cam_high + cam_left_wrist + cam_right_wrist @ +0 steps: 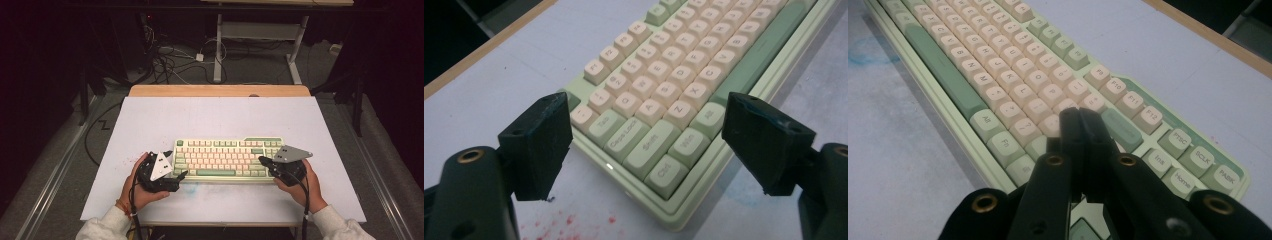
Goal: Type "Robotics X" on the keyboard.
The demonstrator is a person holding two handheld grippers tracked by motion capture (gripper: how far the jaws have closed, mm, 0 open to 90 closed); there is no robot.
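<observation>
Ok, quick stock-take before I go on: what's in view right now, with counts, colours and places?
keyboard: one, pale green with cream and green keys, near middle of the board.
white board: one, white, covering the table, with red specks by the keyboard's left end.
table: one, wooden edge showing at the far side.
desk frame: one, white legs, on the floor beyond the table.
cables: several, dark and white, on the floor behind.
left gripper: one, black, jaws open astride the keyboard's near-left corner.
right gripper: one, black, jaws shut, tips over the keyboard's right end.
hands: two, white sleeves, at the near edge.
</observation>
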